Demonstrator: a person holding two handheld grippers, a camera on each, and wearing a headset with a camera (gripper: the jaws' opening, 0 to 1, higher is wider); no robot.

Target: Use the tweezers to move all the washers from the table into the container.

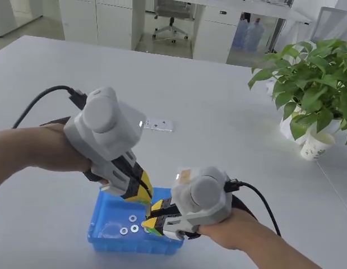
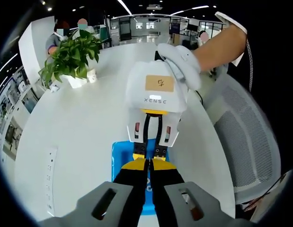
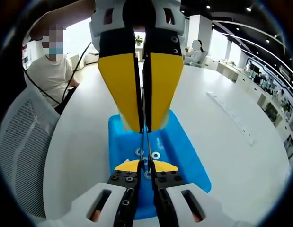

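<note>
Both tools meet over blue container [image 1: 100, 227] on tabletop [image 1: 218, 123].
L tool [image 1: 144, 194] clenched on tweezers [image 3: 144, 142]; R tool [image 1: 151, 217] pinching their lower end, jaws near-shut, w/ washers [image 1: 133, 219] lying in it below.

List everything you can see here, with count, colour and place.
table: one, pale grey, under everything
container: one, blue, table's near edge
washers: at least three, silvery, inside the container
tweezers: one, thin metal, held over the container
power strip: one, white, mid-table
plant: one, green, white pot, right side
cup: one, white, beside the plant
left gripper: one, grey, yellow jaws, shut on tweezers
right gripper: one, same colours, shut on tweezers
</note>
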